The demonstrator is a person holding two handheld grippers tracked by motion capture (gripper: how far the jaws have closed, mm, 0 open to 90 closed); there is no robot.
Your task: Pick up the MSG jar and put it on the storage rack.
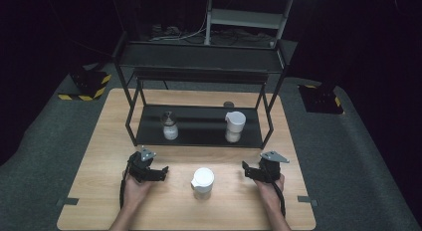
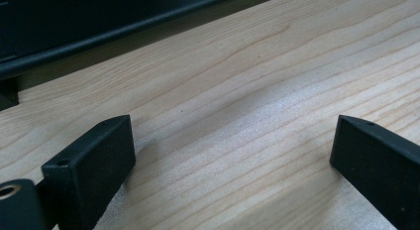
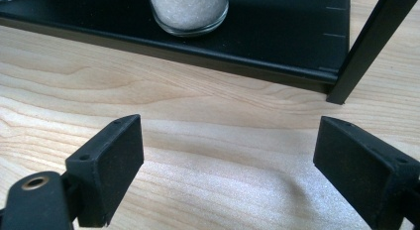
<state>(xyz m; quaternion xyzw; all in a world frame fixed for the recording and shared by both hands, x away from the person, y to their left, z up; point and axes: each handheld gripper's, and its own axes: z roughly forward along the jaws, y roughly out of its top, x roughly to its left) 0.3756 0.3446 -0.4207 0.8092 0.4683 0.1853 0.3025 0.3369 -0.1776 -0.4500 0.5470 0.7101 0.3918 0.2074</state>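
A white-lidded jar [image 1: 202, 182] stands on the wooden table [image 1: 99, 191] between my two hands. My left gripper [image 1: 158, 172] rests to the left of it, open, its jaws wide apart over bare wood [image 2: 233, 141]. On the jar's right my right gripper [image 1: 247, 171] also rests, open with nothing between its jaws [image 3: 228, 160]. Two more jars stand on the low shelf of a black rack [image 1: 199, 136]: a clear one with white contents [image 1: 169, 125] at left and a white-lidded one [image 1: 234, 125] at right. The base of a jar [image 3: 188, 12] appears ahead in the right gripper view.
The rack's black leg [image 3: 361, 46] stands at the right in the right gripper view. Its shelf edge [image 2: 99, 36] runs ahead of the left gripper. A small dark disc [image 1: 228, 104] lies on the table behind the rack. Dark floor surrounds the table.
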